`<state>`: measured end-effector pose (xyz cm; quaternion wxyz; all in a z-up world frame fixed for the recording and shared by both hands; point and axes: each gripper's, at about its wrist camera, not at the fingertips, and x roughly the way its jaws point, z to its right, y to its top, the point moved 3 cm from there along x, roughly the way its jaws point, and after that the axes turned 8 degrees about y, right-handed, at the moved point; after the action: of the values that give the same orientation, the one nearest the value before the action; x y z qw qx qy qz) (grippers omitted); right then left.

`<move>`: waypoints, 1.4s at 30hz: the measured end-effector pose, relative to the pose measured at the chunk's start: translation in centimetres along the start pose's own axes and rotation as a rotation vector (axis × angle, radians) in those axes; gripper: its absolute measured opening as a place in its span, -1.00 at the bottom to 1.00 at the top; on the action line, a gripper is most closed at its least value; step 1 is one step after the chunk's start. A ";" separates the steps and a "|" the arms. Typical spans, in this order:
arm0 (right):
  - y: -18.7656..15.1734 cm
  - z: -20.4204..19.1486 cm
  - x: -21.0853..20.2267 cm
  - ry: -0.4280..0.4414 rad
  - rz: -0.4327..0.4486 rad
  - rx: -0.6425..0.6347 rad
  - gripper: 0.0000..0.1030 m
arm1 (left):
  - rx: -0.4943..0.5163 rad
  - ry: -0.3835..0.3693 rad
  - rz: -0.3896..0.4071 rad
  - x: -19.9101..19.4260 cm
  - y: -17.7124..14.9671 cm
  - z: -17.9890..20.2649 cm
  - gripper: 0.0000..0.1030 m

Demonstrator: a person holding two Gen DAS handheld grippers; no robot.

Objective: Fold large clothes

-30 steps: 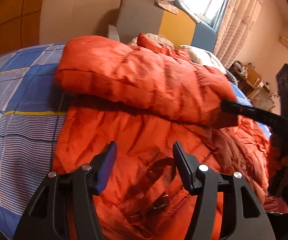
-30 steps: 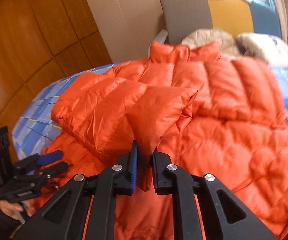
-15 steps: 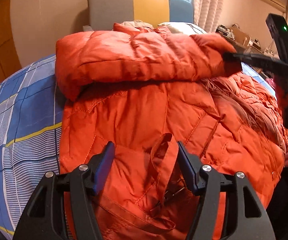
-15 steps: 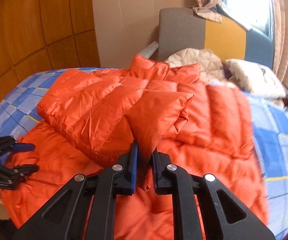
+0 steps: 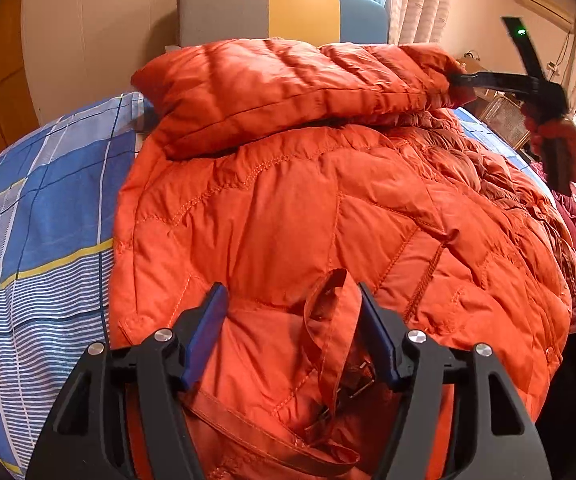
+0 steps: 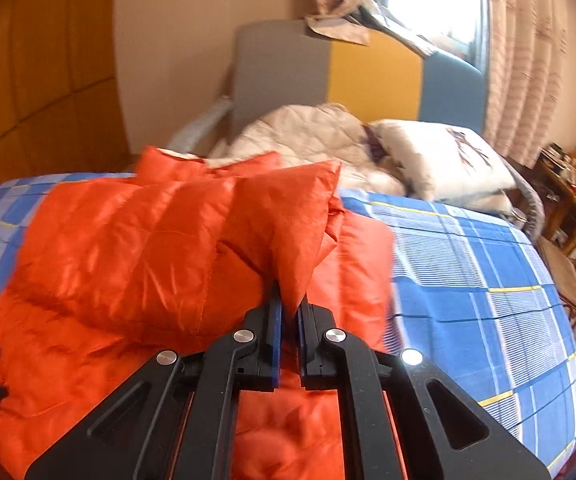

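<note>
While your left tongs (image 5: pixel 292 332) hang open over the hem of the orange down jacket (image 5: pixel 328 216), nothing is caught between them; a loose belt strap (image 5: pixel 330 320) loops up in the gap, apparently why they wait there, ready to pin or lift that end. The jacket lies spread on the bed (image 5: pixel 36 220), its hem at the near edge, its collar towards the headboard (image 6: pixel 328 68). Your right tongs (image 6: pixel 289 312) are clamped on the cuff of the sleeve (image 6: pixel 176 240), holding it raised across the jacket's body, so the sleeve can fold inward before the hem comes up.
</note>
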<state>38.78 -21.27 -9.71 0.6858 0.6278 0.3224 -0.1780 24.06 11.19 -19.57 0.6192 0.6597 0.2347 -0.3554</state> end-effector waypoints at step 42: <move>0.1 -10.4 7.7 0.207 -0.089 0.155 0.65 | -0.162 -0.044 0.030 -0.5 0.4 -3.0 0.27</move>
<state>42.18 -9.83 -14.81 0.5899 0.6788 0.4042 -0.1670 24.57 14.20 -19.00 0.6808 0.6028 0.2392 -0.3406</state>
